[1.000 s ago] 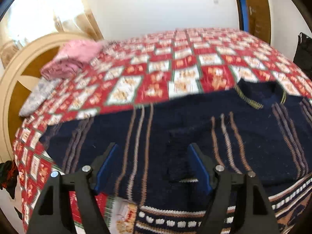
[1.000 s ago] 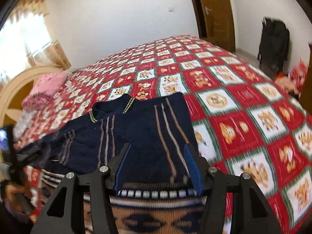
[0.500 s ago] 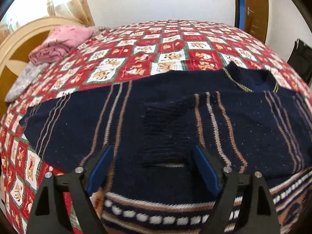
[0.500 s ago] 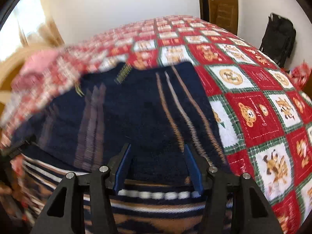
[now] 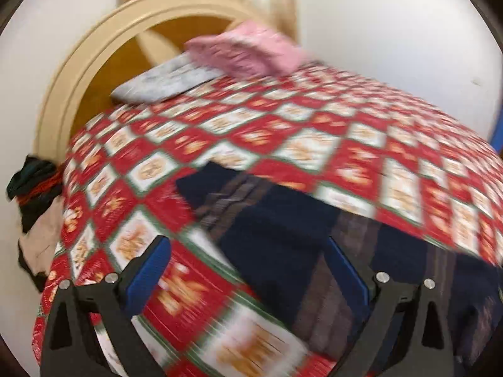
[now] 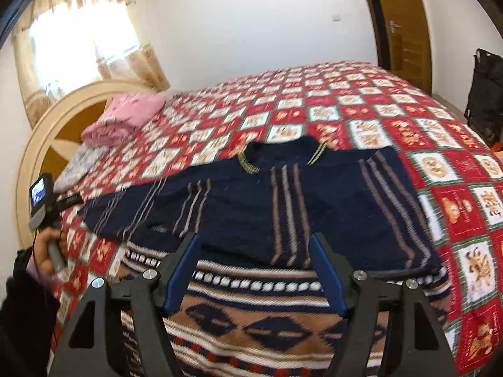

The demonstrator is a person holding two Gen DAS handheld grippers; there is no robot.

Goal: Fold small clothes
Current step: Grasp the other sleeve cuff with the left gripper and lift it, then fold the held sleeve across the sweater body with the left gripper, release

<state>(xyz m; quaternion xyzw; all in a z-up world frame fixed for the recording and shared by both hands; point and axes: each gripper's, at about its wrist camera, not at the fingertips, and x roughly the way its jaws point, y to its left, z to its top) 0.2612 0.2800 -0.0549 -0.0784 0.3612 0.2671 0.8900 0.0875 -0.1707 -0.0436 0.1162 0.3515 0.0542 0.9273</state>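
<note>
Two sets of tongs hang over the navy sweater (image 6: 314, 201), which lies flat on the bed (image 6: 440, 169). The left tongs (image 5: 248, 270), jaws opening, stand above its sleeve end; the right tongs (image 6: 254, 264), also opening, above its patterned hem. Neither grips anything.

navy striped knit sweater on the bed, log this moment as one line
item: navy striped knit sweater flat on red checked quilt | left claw: opening, empty | right claw: opening, empty

Black fingers (image 6: 176, 270), blue pads (image 6: 327, 279)
</note>
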